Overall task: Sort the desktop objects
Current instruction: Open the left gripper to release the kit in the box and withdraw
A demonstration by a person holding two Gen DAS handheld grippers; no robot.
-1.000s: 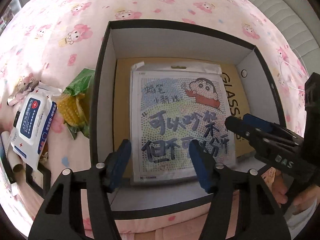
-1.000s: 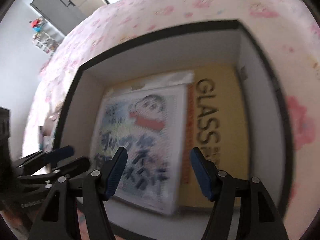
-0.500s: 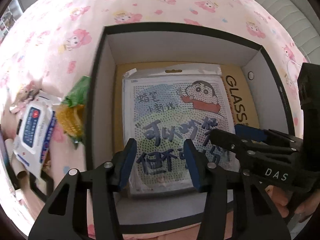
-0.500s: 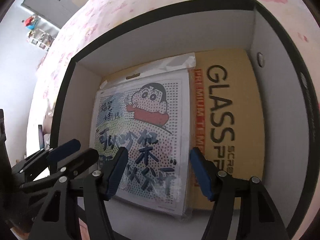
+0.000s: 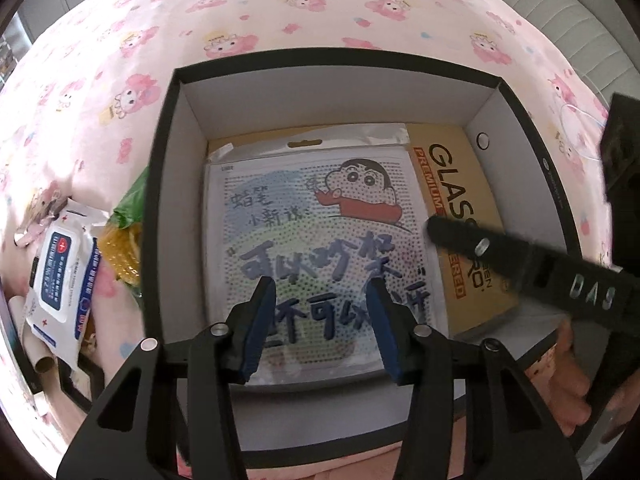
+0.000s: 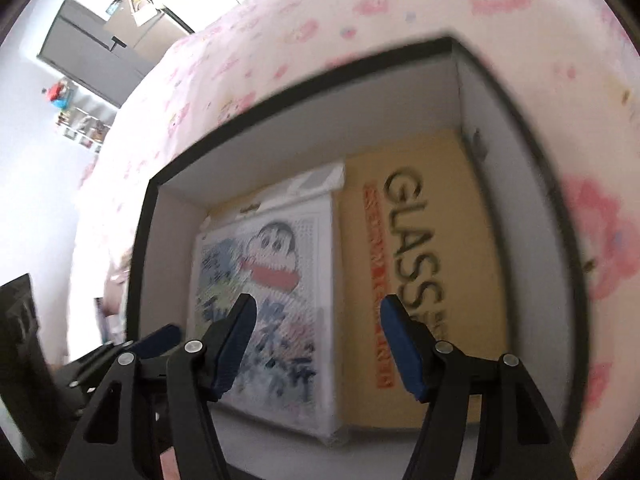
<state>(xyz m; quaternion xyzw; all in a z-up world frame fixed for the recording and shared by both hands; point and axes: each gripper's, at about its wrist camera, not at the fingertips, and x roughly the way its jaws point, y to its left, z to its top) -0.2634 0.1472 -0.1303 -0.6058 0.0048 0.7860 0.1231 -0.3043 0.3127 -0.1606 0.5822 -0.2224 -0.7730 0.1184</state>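
A black-rimmed box point(image 5: 160, 184) with white inner walls holds a cartoon-printed packet point(image 5: 316, 216) lying on a yellow "GLASS" package point(image 5: 452, 184). My left gripper point(image 5: 320, 316) is open and empty above the packet's near end. My right gripper point(image 6: 316, 344) is open and empty, also over the box point(image 6: 144, 240), above the packet point(image 6: 276, 280) and the yellow package point(image 6: 424, 240). The right gripper's arm point(image 5: 520, 264) reaches into the left wrist view from the right. The left gripper's fingers point(image 6: 156, 340) show at the left edge of the right wrist view.
Left of the box on the pink cartoon cloth point(image 5: 280, 8) lie a wet-wipes pack point(image 5: 60, 276), a yellow corn toy with green husk point(image 5: 124, 248) and a cardboard tube point(image 5: 28, 344). A grey cabinet point(image 6: 92, 56) stands far behind.
Both grippers have lifted and pulled back from the box, which looks smaller now. The left jaws narrowed a little. The right view has tilted up and is blurred by motion.
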